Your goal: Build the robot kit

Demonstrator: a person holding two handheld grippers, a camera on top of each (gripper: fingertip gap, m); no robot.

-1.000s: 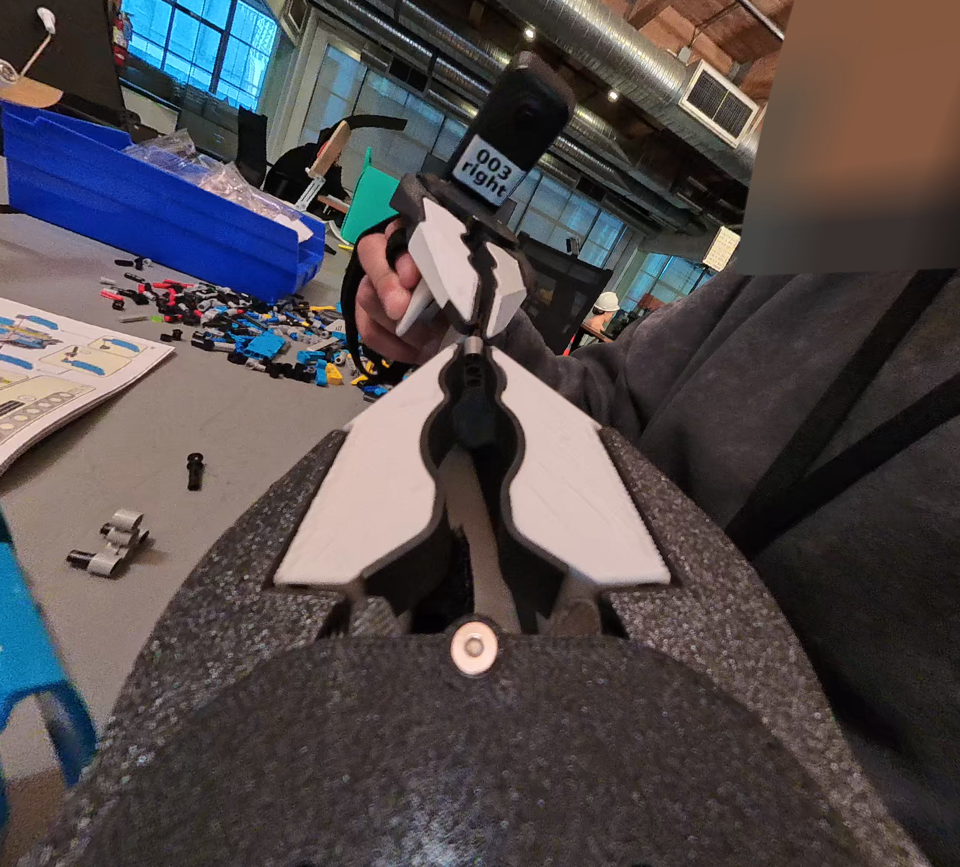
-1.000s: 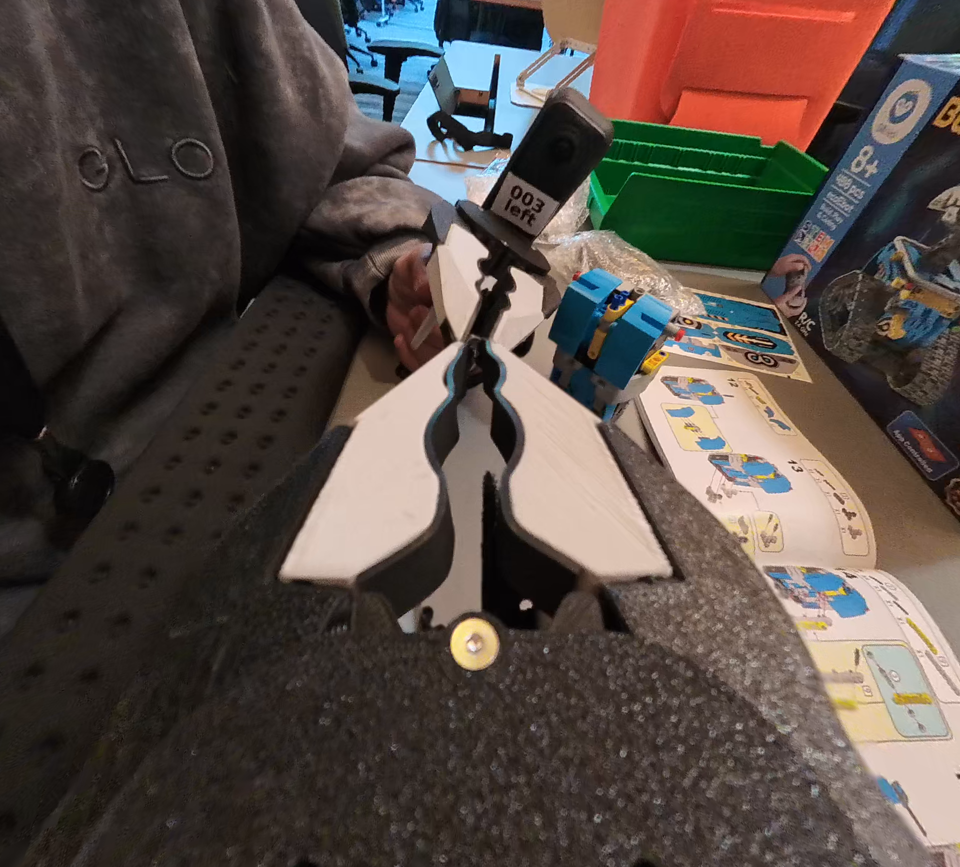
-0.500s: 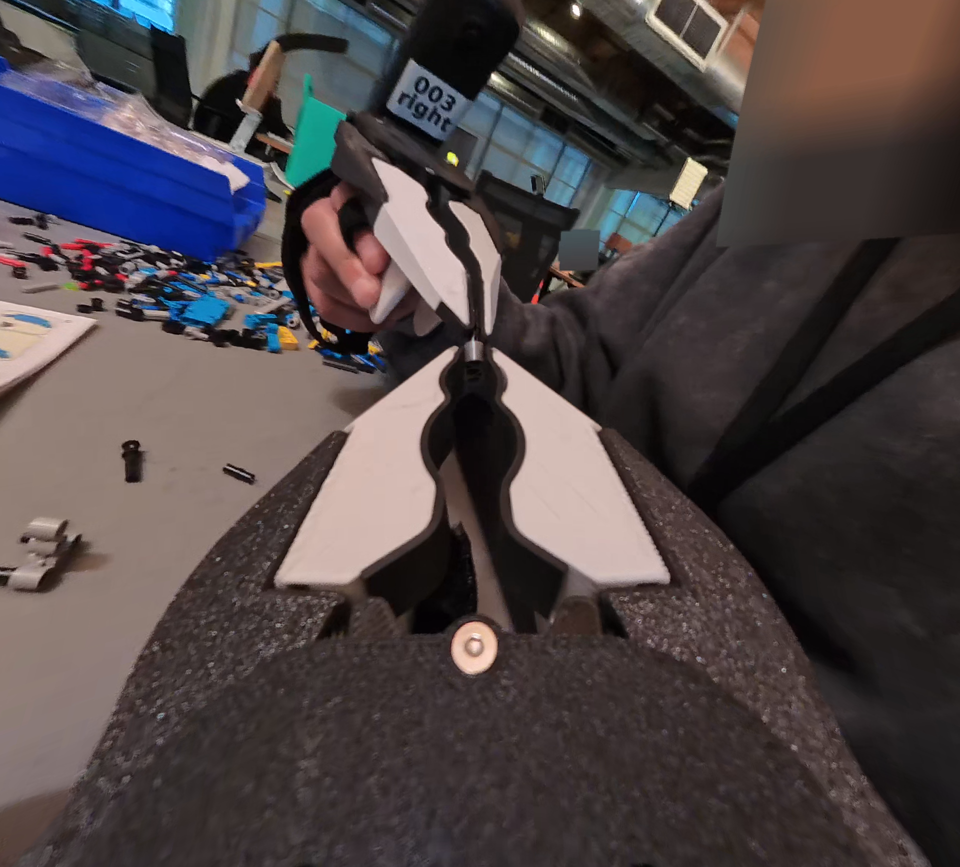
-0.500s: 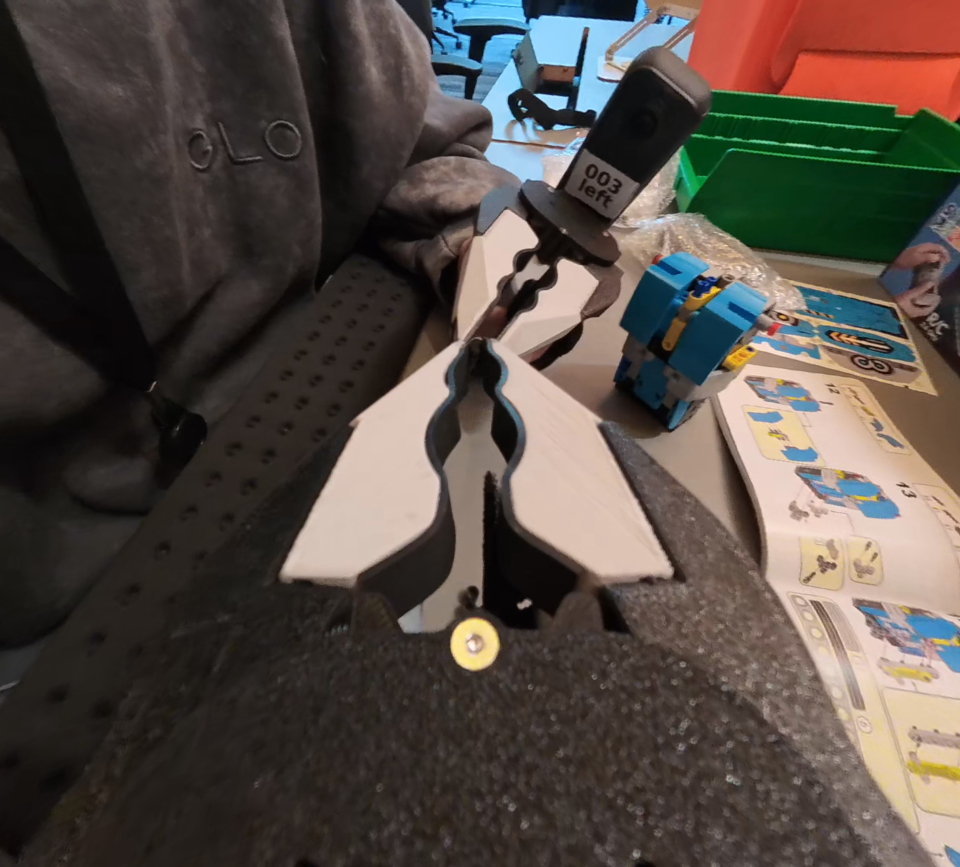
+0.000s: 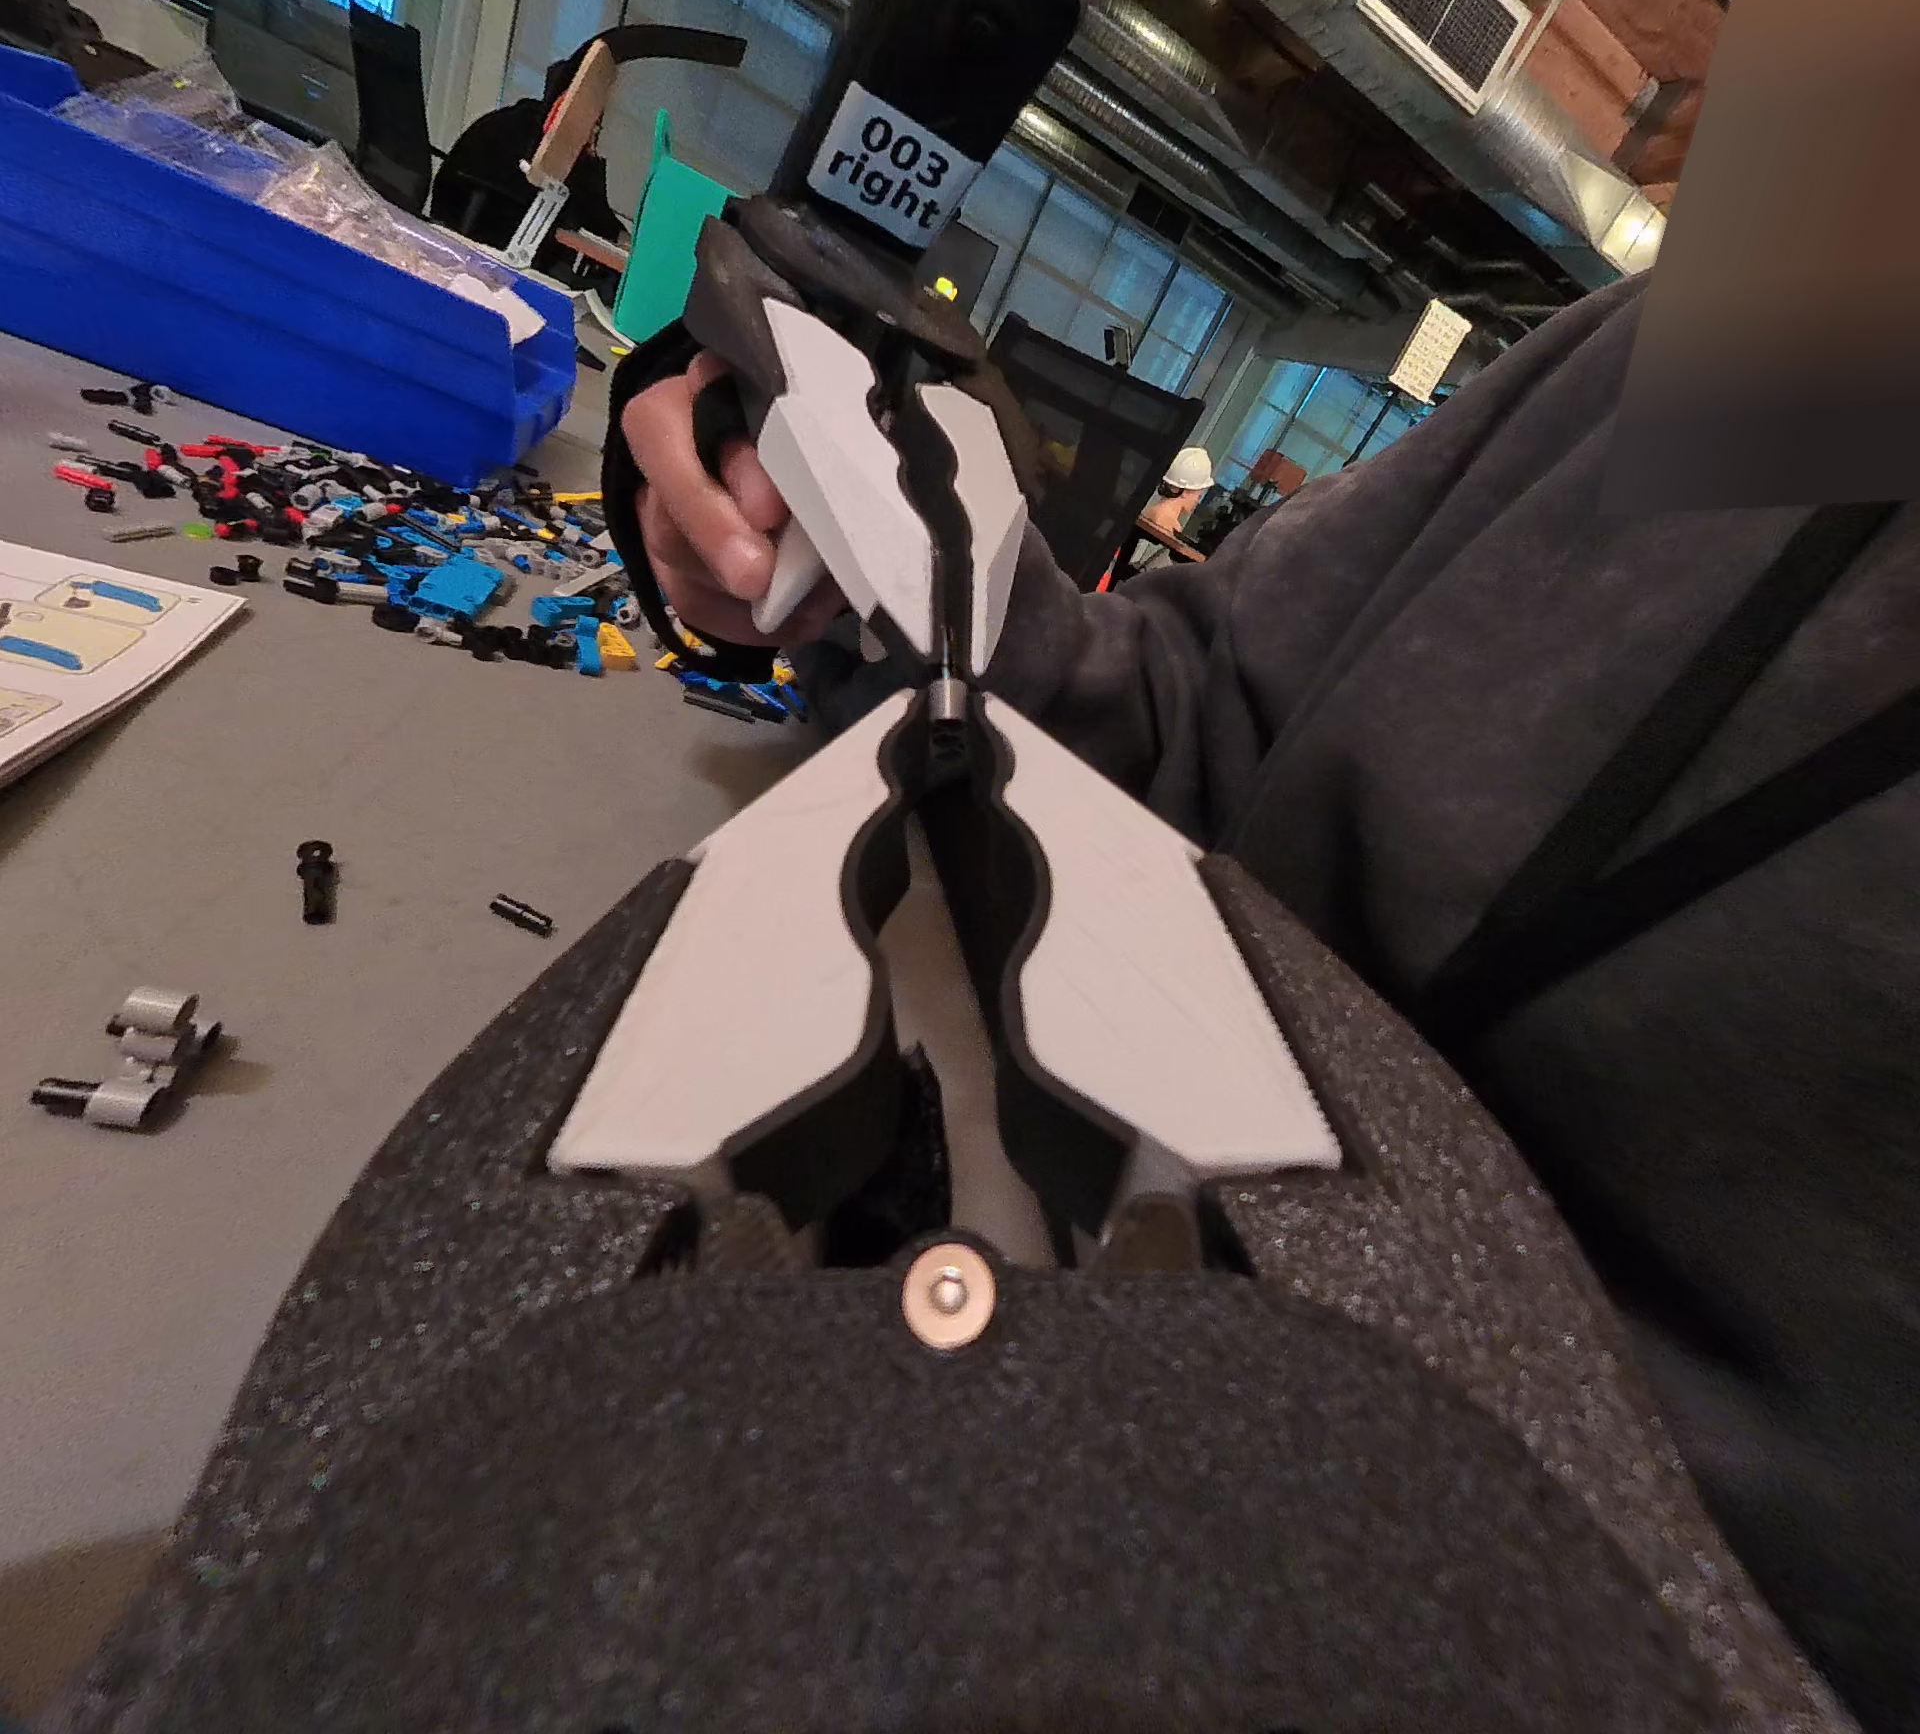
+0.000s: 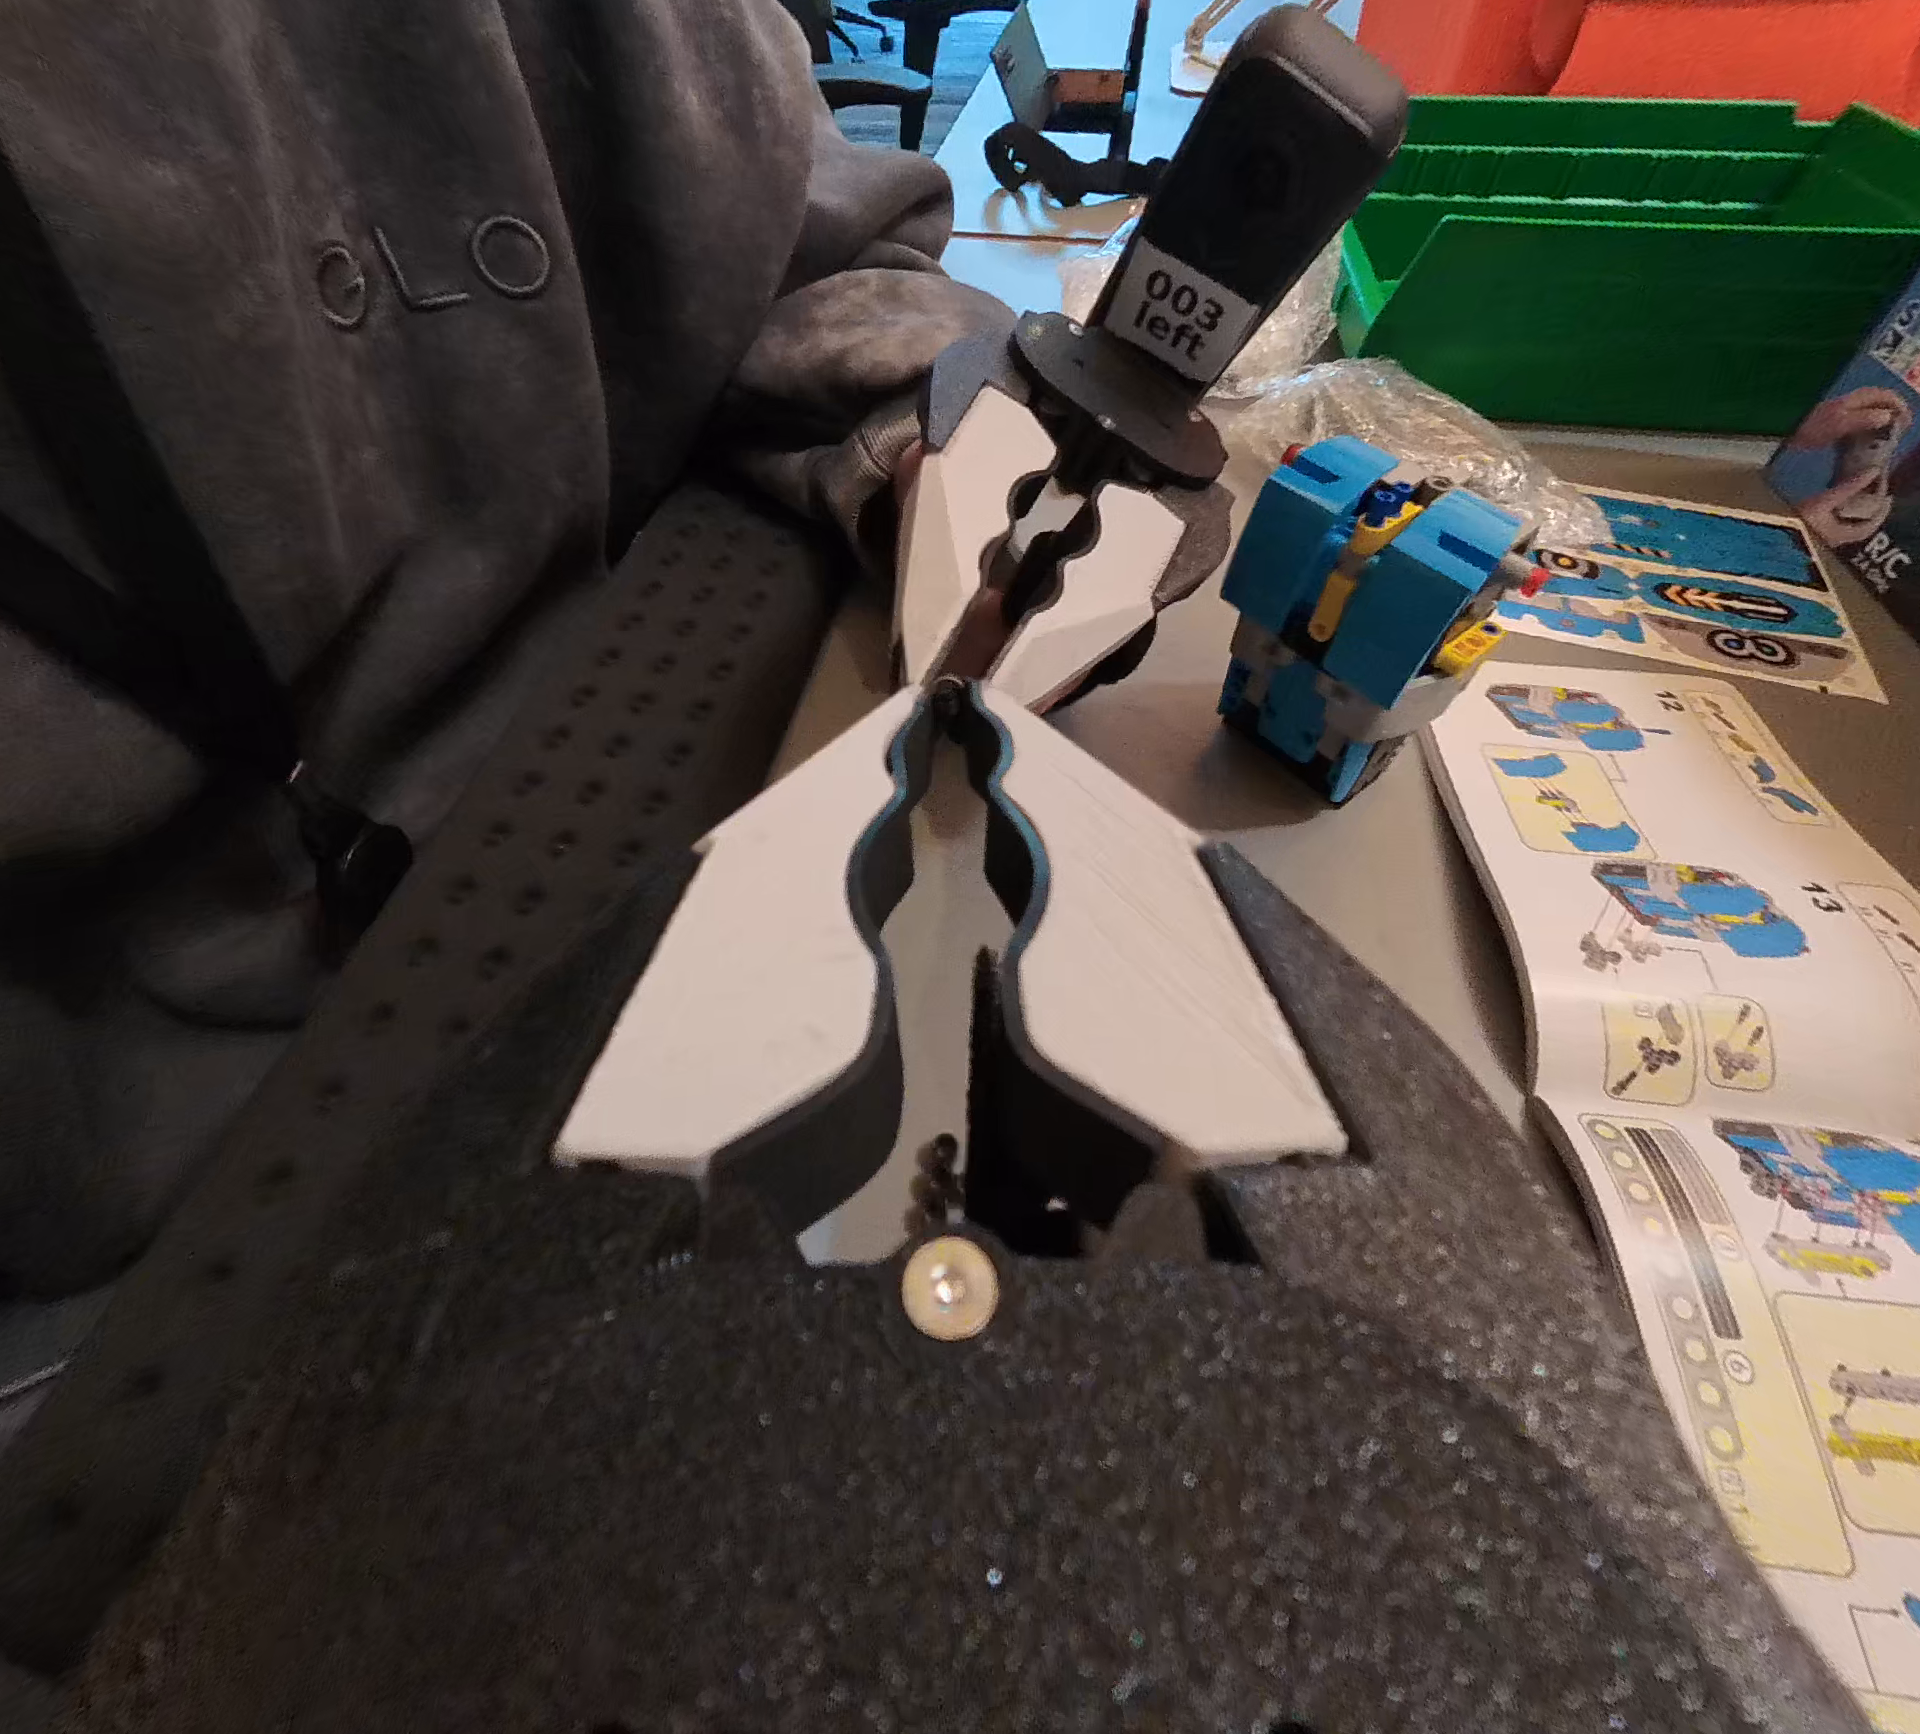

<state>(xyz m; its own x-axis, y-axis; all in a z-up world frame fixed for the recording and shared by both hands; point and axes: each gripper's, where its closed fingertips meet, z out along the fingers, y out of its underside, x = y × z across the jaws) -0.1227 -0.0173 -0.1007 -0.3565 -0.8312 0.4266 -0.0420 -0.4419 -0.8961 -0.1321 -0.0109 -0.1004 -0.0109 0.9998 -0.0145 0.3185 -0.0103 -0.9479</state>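
Note:
My left gripper (image 5: 945, 716) is shut on a small grey and black connector piece (image 5: 945, 708) held at its tips. My right gripper (image 6: 948, 703) is shut on a thin black pin (image 6: 945, 692). The two grippers meet tip to tip above the grey table, in front of a person's grey sweatshirt. In the left wrist view the right gripper (image 5: 943, 645) points down at my tips, and its pin (image 5: 948, 654) touches the connector piece. In the right wrist view the left gripper (image 6: 951, 671) comes in from above, a hand behind it.
On the table, the left wrist view shows a blue bin (image 5: 260, 302), a pile of loose building pieces (image 5: 416, 531), two black pins (image 5: 315, 879) and a grey part (image 5: 145, 1061). The right wrist view shows a blue brick model (image 6: 1351, 614), an open instruction booklet (image 6: 1714, 1061) and a green bin (image 6: 1662, 282). My two grippers' fingertips are within a few centimetres of each other.
Both grippers stay shut and tip to tip. The pair has drawn closer together, and the right wrist view has swung left, so the blue model now sits farther right of the left gripper.

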